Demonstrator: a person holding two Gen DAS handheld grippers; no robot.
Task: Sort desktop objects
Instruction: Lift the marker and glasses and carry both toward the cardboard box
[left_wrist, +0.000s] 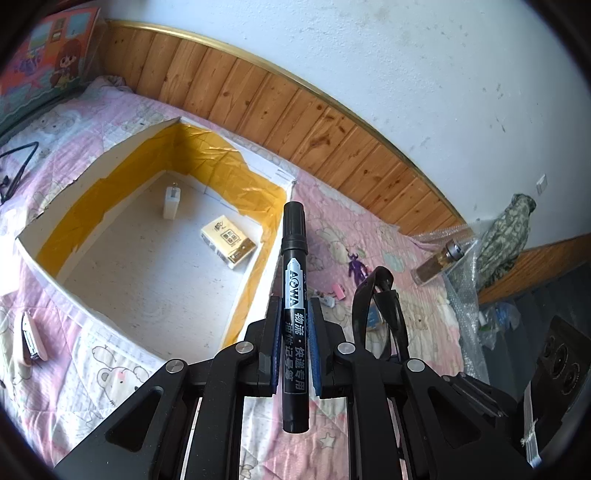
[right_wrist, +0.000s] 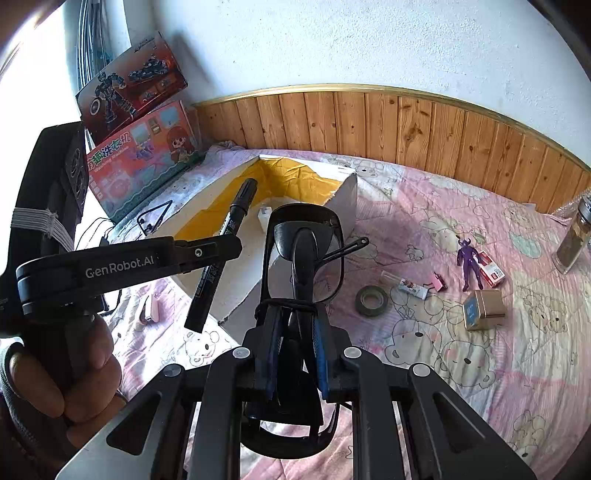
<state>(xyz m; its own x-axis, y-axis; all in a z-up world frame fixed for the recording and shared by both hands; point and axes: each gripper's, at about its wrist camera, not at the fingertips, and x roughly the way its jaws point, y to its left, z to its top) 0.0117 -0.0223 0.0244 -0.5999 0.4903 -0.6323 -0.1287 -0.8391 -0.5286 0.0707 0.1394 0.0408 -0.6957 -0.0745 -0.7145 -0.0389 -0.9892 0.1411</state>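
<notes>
My left gripper (left_wrist: 293, 306) is shut on a black marker pen (left_wrist: 293, 280), whose cap points toward the near right corner of an open white cardboard box (left_wrist: 44, 280) lined with yellow tape. Inside the box lie a white charger (left_wrist: 170, 202) and a yellow tissue pack (left_wrist: 229, 242). My right gripper (right_wrist: 295, 321) is shut on a pair of black-framed glasses (right_wrist: 304, 236), held up in front of the same box (right_wrist: 349, 206). The left gripper (right_wrist: 221, 243) with the marker (right_wrist: 221, 251) shows at the left of the right wrist view, held by a hand (right_wrist: 85, 369).
On the pink quilt to the right lie a tape roll (right_wrist: 372, 301), a purple figure (right_wrist: 468, 264), a pink binder clip (right_wrist: 439, 282), a small gold box (right_wrist: 485, 308) and a glass jar (right_wrist: 574, 240). A stapler (left_wrist: 31, 339) lies left of the box. Toy boxes (right_wrist: 140, 173) lean at the back left.
</notes>
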